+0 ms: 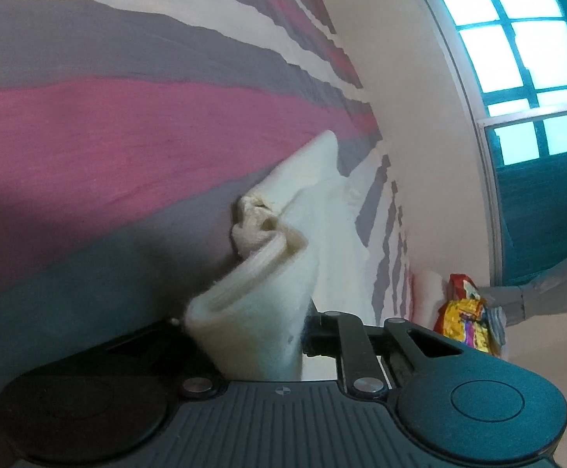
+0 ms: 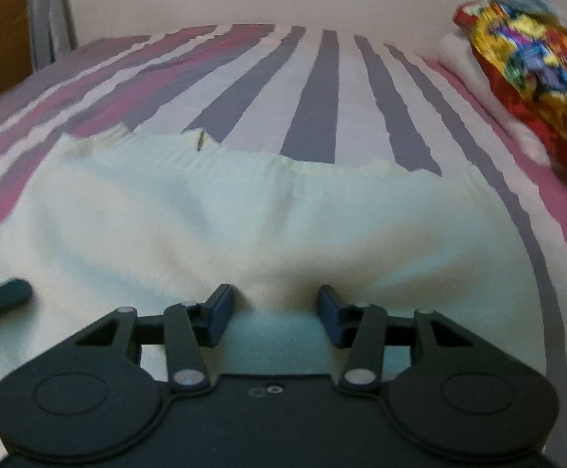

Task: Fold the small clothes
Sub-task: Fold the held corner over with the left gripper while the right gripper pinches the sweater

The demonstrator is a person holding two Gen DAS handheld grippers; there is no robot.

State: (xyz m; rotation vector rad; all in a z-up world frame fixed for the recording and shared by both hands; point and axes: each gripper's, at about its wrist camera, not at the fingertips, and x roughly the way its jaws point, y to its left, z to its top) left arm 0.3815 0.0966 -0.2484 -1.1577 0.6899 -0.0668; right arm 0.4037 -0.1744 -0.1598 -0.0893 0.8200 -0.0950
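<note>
Black gripper housing fills the bottom of both views. From the left wrist, the left gripper [image 1: 271, 335] has its jaws drawn narrow on a bunched edge of the cream knit garment [image 1: 267, 296]: the cloth rises straight out from between the fingers, rolled at lower centre and crumpled just above. Beyond it the garment trails toward the middle of the frame over the striped bedspread [image 1: 88, 124].

From the right wrist, the right gripper [image 2: 274, 314] stands with its jaws about half open, the blue pads [image 2: 221, 308] apart and pressing on nothing. The same cream garment [image 2: 244, 218] spreads wide across the centre of that frame, mostly flat, its ribbed edge toward the upper middle. Its near edge runs under and between the pads, so the cloth sits right at the jaws but is not clamped. A dark object at lower left is too blurred to name. A colourful packet [image 2: 532, 74] lies at upper right, well apart.

Folding looks barely begun: one edge is gathered and lifted, no crease is laid, and the right side has yet to take hold.
</note>
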